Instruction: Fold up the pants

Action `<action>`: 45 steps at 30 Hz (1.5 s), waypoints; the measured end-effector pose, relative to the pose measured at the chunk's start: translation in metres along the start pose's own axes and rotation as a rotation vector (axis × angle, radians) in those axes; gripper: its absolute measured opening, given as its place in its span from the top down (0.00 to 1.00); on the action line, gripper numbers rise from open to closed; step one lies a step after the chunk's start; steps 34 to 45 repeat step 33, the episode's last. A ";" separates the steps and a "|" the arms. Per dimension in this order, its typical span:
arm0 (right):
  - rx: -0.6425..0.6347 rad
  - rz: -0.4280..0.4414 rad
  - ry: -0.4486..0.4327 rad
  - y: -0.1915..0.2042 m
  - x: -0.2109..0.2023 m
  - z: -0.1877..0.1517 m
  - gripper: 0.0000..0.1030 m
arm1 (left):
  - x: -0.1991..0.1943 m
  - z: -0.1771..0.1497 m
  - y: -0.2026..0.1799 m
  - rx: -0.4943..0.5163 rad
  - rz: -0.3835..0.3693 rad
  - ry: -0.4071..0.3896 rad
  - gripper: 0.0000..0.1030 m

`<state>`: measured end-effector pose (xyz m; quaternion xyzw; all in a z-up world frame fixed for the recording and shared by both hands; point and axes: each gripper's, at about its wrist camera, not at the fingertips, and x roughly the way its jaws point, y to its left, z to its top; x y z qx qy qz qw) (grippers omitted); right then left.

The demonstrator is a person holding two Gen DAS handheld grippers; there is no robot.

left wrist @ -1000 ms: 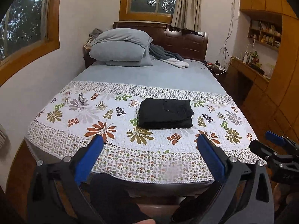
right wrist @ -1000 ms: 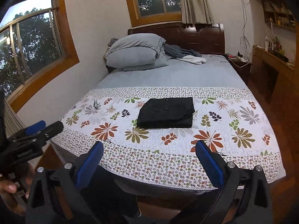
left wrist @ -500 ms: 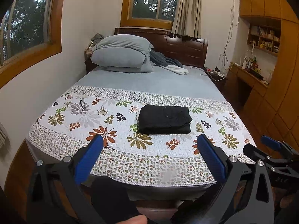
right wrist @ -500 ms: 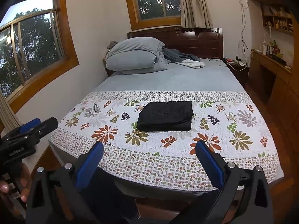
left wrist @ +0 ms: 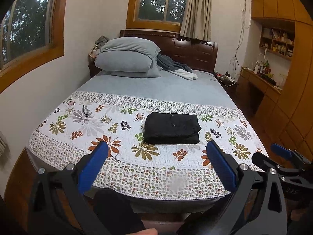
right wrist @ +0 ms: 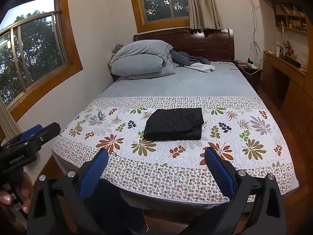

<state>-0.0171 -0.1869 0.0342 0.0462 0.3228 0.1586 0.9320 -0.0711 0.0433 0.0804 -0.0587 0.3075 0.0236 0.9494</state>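
Observation:
Black pants (left wrist: pixel 172 128) (right wrist: pixel 174 124) lie folded into a neat rectangle on the floral quilt (left wrist: pixel 117 137) (right wrist: pixel 244 137) near the foot of the bed. My left gripper (left wrist: pixel 156 148) stands open at the foot of the bed, well short of the pants, with nothing between its blue pads. My right gripper (right wrist: pixel 156 152) is also open and holds nothing, at a similar distance back. The right gripper (left wrist: pixel 281 156) shows at the right edge of the left wrist view. At the left edge of the right wrist view the left gripper (right wrist: pixel 33 135) appears, held by a hand (right wrist: pixel 17 195).
Grey pillows (left wrist: pixel 127 58) and a crumpled blanket (left wrist: pixel 176 68) sit by the dark headboard (left wrist: pixel 195 52). Eyeglasses (left wrist: pixel 85 110) lie on the quilt's left part. A wooden desk and shelves (left wrist: pixel 273 58) line the right wall; windows line the left and back walls.
Both grippers have drawn back and risen a little from the bed, so the bed and pants look smaller and farther away. The pants have not moved.

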 end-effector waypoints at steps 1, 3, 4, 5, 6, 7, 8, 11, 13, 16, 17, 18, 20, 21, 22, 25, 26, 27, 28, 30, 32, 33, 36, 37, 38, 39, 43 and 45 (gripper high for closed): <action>0.001 0.002 0.005 0.000 0.002 0.001 0.04 | 0.003 0.000 -0.002 0.004 0.001 0.005 0.03; 0.005 0.005 0.008 -0.001 0.005 0.001 0.04 | 0.007 0.001 -0.003 0.008 0.000 0.011 0.03; 0.005 0.005 0.011 -0.002 0.007 0.001 0.04 | 0.009 0.001 -0.004 0.009 0.000 0.015 0.03; 0.005 0.004 0.013 -0.002 0.009 0.002 0.04 | 0.011 0.002 -0.004 0.008 -0.004 0.021 0.03; 0.007 0.003 0.015 -0.003 0.011 0.002 0.04 | 0.014 0.002 -0.004 0.005 -0.012 0.029 0.03; 0.010 0.003 0.018 -0.005 0.012 0.002 0.04 | 0.017 0.003 -0.004 0.000 -0.022 0.040 0.03; 0.012 0.001 0.021 -0.006 0.014 0.002 0.04 | 0.020 0.003 -0.004 -0.004 -0.028 0.047 0.03; 0.020 -0.003 0.028 -0.010 0.018 0.002 0.04 | 0.026 0.004 -0.002 -0.019 -0.049 0.054 0.03; 0.024 -0.005 0.034 -0.012 0.021 0.002 0.04 | 0.029 0.005 -0.001 -0.025 -0.051 0.041 0.03; 0.035 -0.002 0.043 -0.015 0.025 0.001 0.04 | 0.029 0.005 -0.004 -0.014 -0.046 0.014 0.03; 0.036 -0.003 0.044 -0.015 0.026 0.001 0.04 | 0.029 0.005 -0.005 -0.008 -0.047 0.008 0.03; 0.037 -0.005 0.046 -0.016 0.027 0.001 0.04 | 0.029 0.006 -0.005 -0.004 -0.045 0.002 0.03; 0.041 -0.009 0.048 -0.019 0.028 0.001 0.04 | 0.030 0.007 -0.007 0.005 -0.043 -0.003 0.03; 0.042 -0.012 0.048 -0.019 0.029 0.001 0.04 | 0.030 0.007 -0.008 0.005 -0.040 -0.006 0.03; 0.044 -0.016 0.045 -0.021 0.028 0.002 0.04 | 0.030 0.007 -0.008 0.005 -0.039 -0.008 0.03; 0.048 -0.026 0.041 -0.023 0.028 0.002 0.04 | 0.029 0.008 -0.012 0.025 -0.019 -0.014 0.03; 0.049 -0.027 0.040 -0.024 0.028 0.003 0.04 | 0.029 0.008 -0.012 0.027 -0.013 -0.010 0.03; 0.049 -0.028 0.039 -0.024 0.028 0.003 0.04 | 0.030 0.009 -0.013 0.027 -0.006 -0.001 0.03; 0.049 -0.029 0.037 -0.024 0.027 0.003 0.04 | 0.030 0.009 -0.013 0.028 -0.003 0.002 0.03; 0.049 -0.030 0.036 -0.024 0.027 0.003 0.04 | 0.029 0.010 -0.013 0.032 0.008 0.000 0.03; 0.047 -0.029 0.039 -0.024 0.028 0.003 0.04 | 0.028 0.010 -0.012 0.031 0.011 -0.001 0.03; 0.047 -0.028 0.039 -0.024 0.027 0.003 0.04 | 0.028 0.010 -0.012 0.029 0.010 0.003 0.03; 0.047 -0.028 0.039 -0.024 0.027 0.003 0.04 | 0.028 0.010 -0.012 0.029 0.010 0.003 0.03; 0.047 -0.028 0.039 -0.024 0.027 0.003 0.04 | 0.028 0.010 -0.012 0.029 0.010 0.003 0.03; 0.047 -0.028 0.039 -0.024 0.027 0.003 0.04 | 0.028 0.010 -0.012 0.029 0.010 0.003 0.03; 0.047 -0.028 0.039 -0.024 0.027 0.003 0.04 | 0.028 0.010 -0.012 0.029 0.010 0.003 0.03; 0.047 -0.028 0.039 -0.024 0.027 0.003 0.04 | 0.028 0.010 -0.012 0.029 0.010 0.003 0.03; 0.047 -0.028 0.039 -0.024 0.027 0.003 0.04 | 0.028 0.010 -0.012 0.029 0.010 0.003 0.03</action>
